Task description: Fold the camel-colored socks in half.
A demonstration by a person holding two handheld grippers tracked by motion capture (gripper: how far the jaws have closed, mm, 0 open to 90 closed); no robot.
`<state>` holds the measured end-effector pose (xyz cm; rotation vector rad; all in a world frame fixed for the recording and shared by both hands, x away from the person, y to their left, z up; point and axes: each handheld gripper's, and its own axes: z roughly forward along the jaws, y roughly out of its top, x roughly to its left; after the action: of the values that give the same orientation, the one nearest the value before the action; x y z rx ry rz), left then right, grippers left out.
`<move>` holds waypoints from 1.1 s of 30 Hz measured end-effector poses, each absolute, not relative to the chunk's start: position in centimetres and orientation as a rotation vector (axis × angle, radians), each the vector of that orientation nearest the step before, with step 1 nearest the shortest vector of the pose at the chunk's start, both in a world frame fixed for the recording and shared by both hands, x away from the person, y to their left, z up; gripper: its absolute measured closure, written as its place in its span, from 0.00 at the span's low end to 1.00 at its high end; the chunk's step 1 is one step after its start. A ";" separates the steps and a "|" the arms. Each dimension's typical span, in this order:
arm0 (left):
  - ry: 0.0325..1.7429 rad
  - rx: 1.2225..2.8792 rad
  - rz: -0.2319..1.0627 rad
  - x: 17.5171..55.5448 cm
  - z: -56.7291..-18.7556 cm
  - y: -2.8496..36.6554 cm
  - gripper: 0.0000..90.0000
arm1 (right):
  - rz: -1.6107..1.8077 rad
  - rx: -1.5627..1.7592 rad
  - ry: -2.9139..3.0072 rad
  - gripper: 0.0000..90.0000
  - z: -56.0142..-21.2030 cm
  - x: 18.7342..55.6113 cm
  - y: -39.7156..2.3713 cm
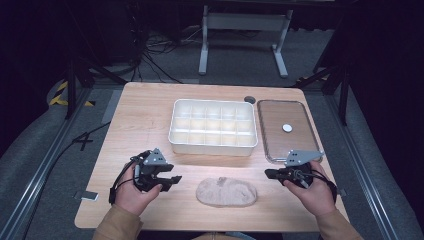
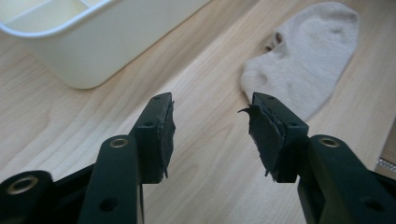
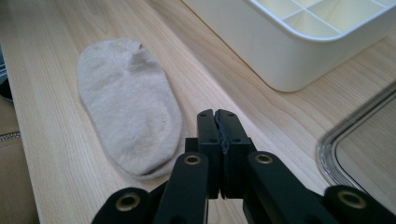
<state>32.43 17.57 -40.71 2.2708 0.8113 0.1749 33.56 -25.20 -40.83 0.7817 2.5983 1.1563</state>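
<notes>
Soft matt beige knit sock [image 1: 226,192]; smooth pale wood table [image 1: 145,112]; glossy white plastic organiser [image 1: 213,126]

Wooden table [image 1: 145,115]: beige sock [image 1: 226,192], white divided bin [image 1: 213,126], clear lid [image 1: 286,129].

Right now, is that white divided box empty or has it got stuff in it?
Empty. The high view shows bare compartments in the white divided box; the sock lies outside it.
</notes>
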 end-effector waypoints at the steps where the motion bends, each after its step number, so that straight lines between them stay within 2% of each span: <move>1: 0.809 2.277 0.161 32.4 -40.9 17.4 0.60 | 1.163 0.778 2.608 1.00 -40.9 33.5 -25.0; 6: 0.783 2.299 0.123 32.4 -41.5 16.1 0.62 | 1.179 0.744 2.655 1.00 -41.5 33.2 -24.0; 18: 0.716 2.371 0.105 32.4 -42.2 13.8 0.52 | 1.162 0.673 2.766 1.00 -43.6 31.9 -20.7; 33: 0.714 2.417 0.073 32.5 -43.5 12.7 0.50 | 1.069 0.656 2.810 1.00 -45.9 31.9 -18.3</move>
<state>32.46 12.71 -43.52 2.4172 0.7144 0.0730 31.86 -18.34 -45.87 0.6565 2.8101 1.0686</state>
